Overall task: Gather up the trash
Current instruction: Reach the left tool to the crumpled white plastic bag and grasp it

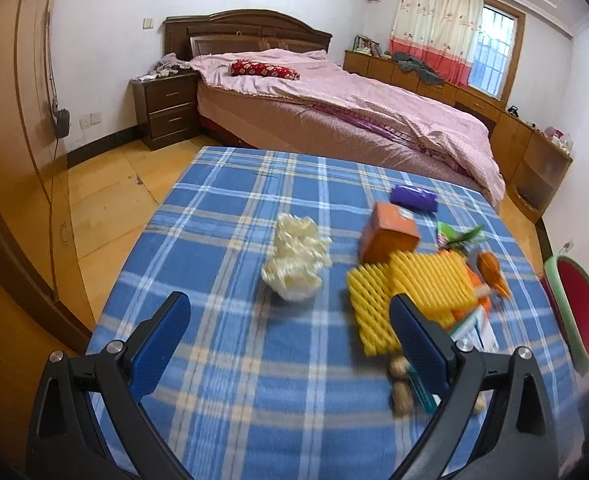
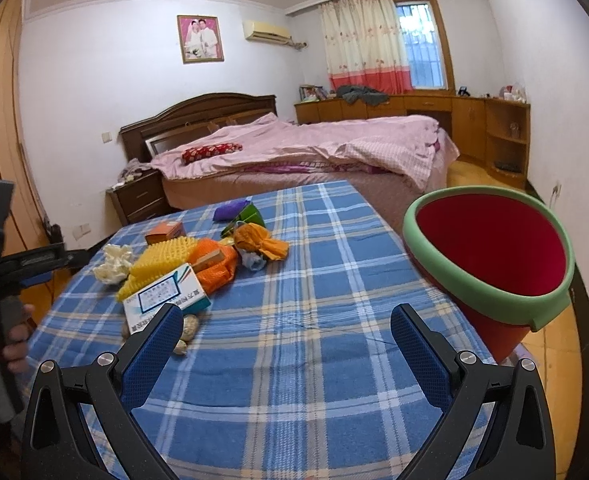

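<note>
My left gripper (image 1: 290, 322) hovers over the blue plaid tablecloth (image 1: 230, 360) with its jaws spread wide and nothing between them. The white foam fruit net (image 1: 296, 258) lies just beyond the gap, slightly far of the fingertips. To its right sits the trash pile: a yellow foam net (image 1: 418, 284), an orange box (image 1: 390, 236), a purple packet (image 1: 413, 197) farther off, and peanuts (image 1: 399, 384) near my right finger. My right gripper (image 2: 286, 328) is also wide and empty, with the pile to its far left. A white medicine box (image 2: 168, 296) lies nearest its left finger; its printing is too blurred to read. The red bin with a green rim (image 2: 490, 248) stands at the right edge.
</note>
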Tool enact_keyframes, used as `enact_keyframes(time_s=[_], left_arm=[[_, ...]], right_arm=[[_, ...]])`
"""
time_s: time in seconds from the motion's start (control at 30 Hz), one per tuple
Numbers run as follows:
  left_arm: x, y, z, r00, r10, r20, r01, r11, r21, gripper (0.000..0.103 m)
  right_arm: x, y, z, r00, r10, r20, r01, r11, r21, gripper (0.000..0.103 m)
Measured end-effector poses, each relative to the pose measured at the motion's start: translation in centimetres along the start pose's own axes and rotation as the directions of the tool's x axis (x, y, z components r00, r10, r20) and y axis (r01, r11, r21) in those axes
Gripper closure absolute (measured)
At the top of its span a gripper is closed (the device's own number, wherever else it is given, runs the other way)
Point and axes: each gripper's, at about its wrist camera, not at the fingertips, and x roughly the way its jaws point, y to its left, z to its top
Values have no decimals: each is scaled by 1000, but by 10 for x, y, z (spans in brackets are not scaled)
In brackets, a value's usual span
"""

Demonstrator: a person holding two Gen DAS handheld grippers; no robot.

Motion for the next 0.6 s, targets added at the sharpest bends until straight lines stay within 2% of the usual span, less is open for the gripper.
enact_keyframes(time_s=[0.07, 0.23, 0.3, 0.43, 0.6], left_arm=[[10, 3, 6, 1000, -6, -17, 6, 1000, -15, 5], [33, 9, 16, 999, -15, -45, 13, 999, -40, 13], [39, 9, 17, 999, -13, -51, 12, 999, -33, 17], [55, 7, 19, 997, -21, -75, 18, 999, -29, 20], [69, 4, 15, 993, -40, -107, 38, 999, -26, 33]], right_arm=[[2, -1, 2, 1000, 9, -10, -9, 1000, 15, 0], [7, -2, 14, 999, 30, -38, -28, 999, 41, 0], [12, -1, 22, 998, 28, -52, -27, 999, 31, 0], [21, -1, 38, 998, 14, -69, -12, 1000, 26, 0], [42, -1, 55, 996, 8, -92, -6, 1000, 27, 0]])
